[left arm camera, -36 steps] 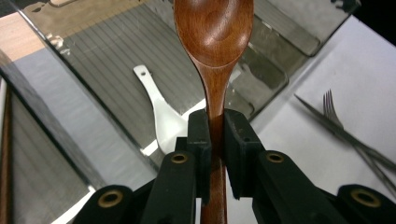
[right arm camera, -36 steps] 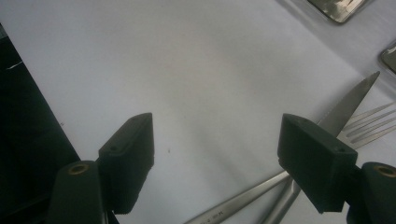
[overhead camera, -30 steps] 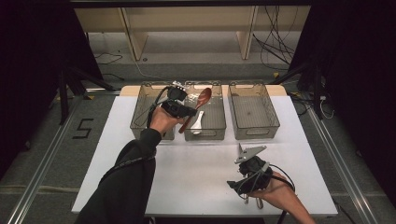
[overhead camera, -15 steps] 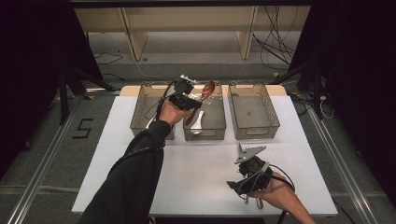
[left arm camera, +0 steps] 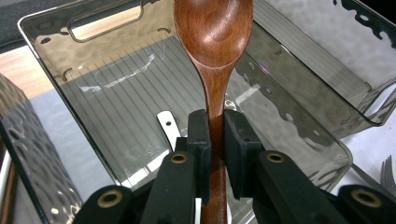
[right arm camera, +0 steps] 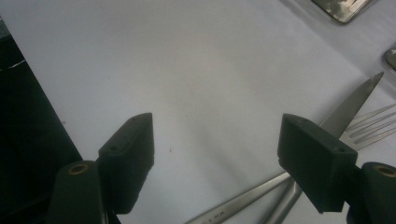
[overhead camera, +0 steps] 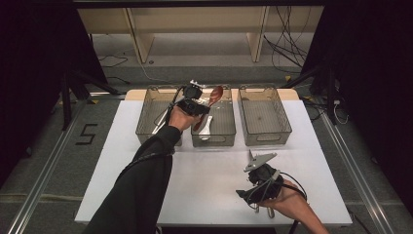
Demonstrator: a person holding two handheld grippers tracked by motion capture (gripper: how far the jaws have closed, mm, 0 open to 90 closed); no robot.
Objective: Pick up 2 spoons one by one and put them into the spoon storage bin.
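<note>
The left gripper (left arm camera: pixel 216 140) is clamping the wooden spoon (left arm camera: pixel 214 42) over the middle bin (overhead camera: pixel 225 130), risking a pivot, while the right gripper (right arm camera: pixel 219 154) is gaping beside it.

We've got three bins in a row at the counter's (overhead camera: pixel 146 146) far edge. Our left claw (left arm camera: pixel 217 135) has the spoon (left arm camera: pixel 214 42) over the middle bin (overhead camera: pixel 221 127), and our right claw (right arm camera: pixel 219 158) sits near the front, knife (right arm camera: pixel 348 109) and fork (right arm camera: pixel 373 123) beside it.
</note>
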